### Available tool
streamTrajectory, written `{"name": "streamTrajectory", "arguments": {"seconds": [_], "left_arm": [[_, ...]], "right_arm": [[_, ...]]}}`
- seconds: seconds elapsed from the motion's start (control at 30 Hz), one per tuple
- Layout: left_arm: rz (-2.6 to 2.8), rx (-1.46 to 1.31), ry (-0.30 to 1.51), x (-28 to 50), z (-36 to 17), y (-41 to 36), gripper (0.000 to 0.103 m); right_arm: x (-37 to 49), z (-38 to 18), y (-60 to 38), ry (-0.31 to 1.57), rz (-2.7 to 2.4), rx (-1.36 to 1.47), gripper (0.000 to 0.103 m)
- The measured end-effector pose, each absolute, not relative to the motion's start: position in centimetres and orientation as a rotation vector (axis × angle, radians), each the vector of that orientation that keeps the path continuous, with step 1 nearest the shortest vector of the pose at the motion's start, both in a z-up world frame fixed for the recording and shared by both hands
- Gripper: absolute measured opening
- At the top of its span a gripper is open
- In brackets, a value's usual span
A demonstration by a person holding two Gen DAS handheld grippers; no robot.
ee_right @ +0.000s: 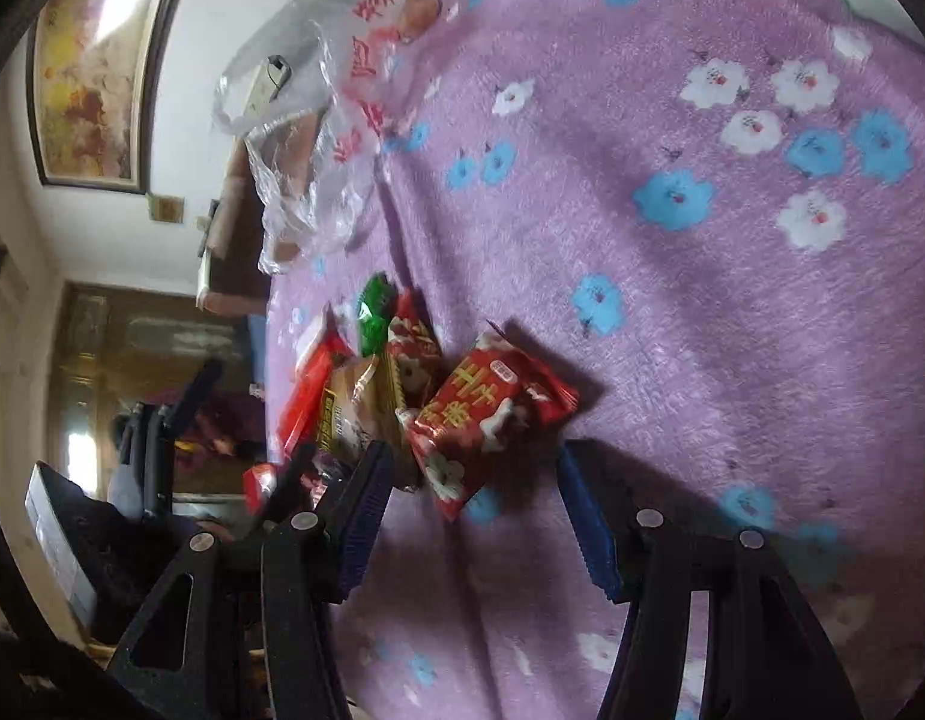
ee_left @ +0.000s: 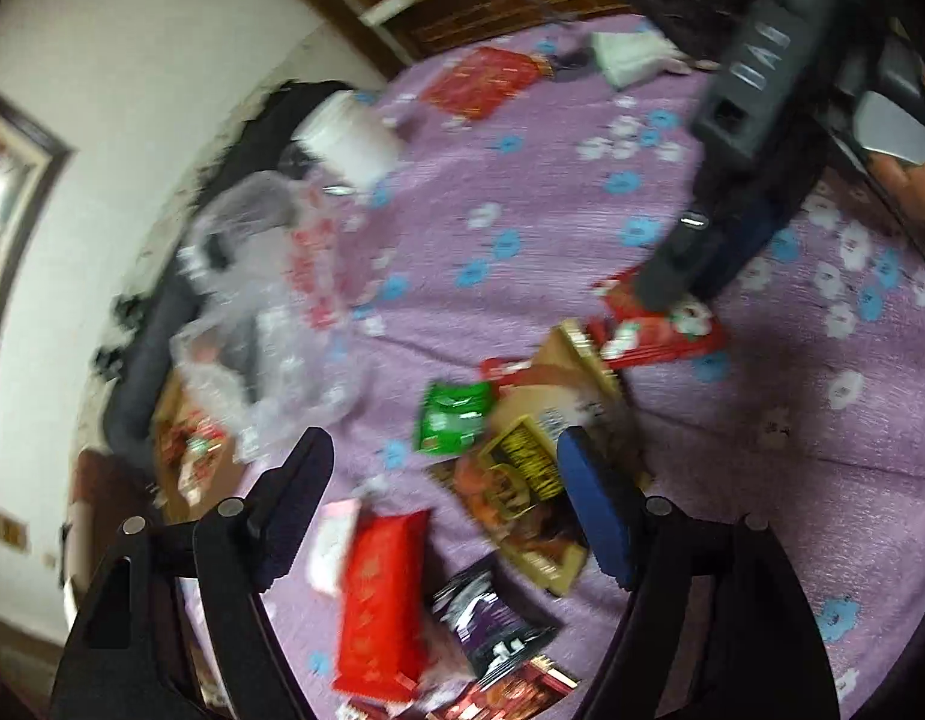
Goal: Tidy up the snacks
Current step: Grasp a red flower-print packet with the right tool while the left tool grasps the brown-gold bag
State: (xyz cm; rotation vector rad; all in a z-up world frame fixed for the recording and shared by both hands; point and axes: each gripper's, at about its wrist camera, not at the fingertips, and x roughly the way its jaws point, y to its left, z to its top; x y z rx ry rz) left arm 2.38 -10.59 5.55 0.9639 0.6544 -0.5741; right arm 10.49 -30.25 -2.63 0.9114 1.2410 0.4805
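Observation:
Snack packets lie in a loose pile on a purple flowered blanket (ee_left: 522,228). In the left wrist view I see a red packet (ee_left: 381,600), a green packet (ee_left: 453,417), a brown-yellow packet (ee_left: 522,492) and a dark purple packet (ee_left: 492,624). My left gripper (ee_left: 444,510) is open above them, empty. My right gripper (ee_right: 474,516) is open just over a red packet with white flowers (ee_right: 480,420), not closed on it; it also shows in the left wrist view (ee_left: 672,294). A green packet (ee_right: 375,312) lies behind.
A clear plastic bag with red print (ee_left: 264,300) lies at the blanket's left edge, also in the right wrist view (ee_right: 318,120). A white jar (ee_left: 354,138), a red box (ee_left: 486,81) and a white tissue pack (ee_left: 630,54) sit farther back.

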Motion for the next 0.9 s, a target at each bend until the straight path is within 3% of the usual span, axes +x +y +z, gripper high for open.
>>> {"name": "streamTrajectory", "arguments": {"seconds": [0.27, 0.4, 0.5, 0.63, 0.8, 0.9], "left_arm": [[-0.729, 0.963, 0.705, 3.5, 4.4, -12.3, 0.077], [-0.76, 0.919, 0.762, 4.3, 3.4, -12.6, 0.077], [-0.747, 0.927, 0.784, 4.2, 1.8, -12.5, 0.078], [-0.755, 0.805, 0.836, 4.9, 2.2, -11.4, 0.061], [-0.733, 0.624, 0.869, 5.3, 3.5, -9.4, 0.052], [-0.729, 0.533, 0.835, 3.7, 4.8, -8.2, 0.051]], "right_arm": [[10.8, -3.6, -29.9, 1.223, 0.52, 1.026, 0.056], [10.9, -3.5, -29.1, 1.225, 0.499, 0.977, 0.04], [11.0, -3.7, -29.0, 1.21, 0.487, 0.976, 0.033], [11.1, -3.4, -28.3, 1.193, 0.471, 0.925, 0.03], [11.1, -2.7, -27.8, 1.157, 0.458, 0.876, 0.026], [10.9, -1.8, -27.7, 1.106, 0.467, 0.842, 0.023]]}}
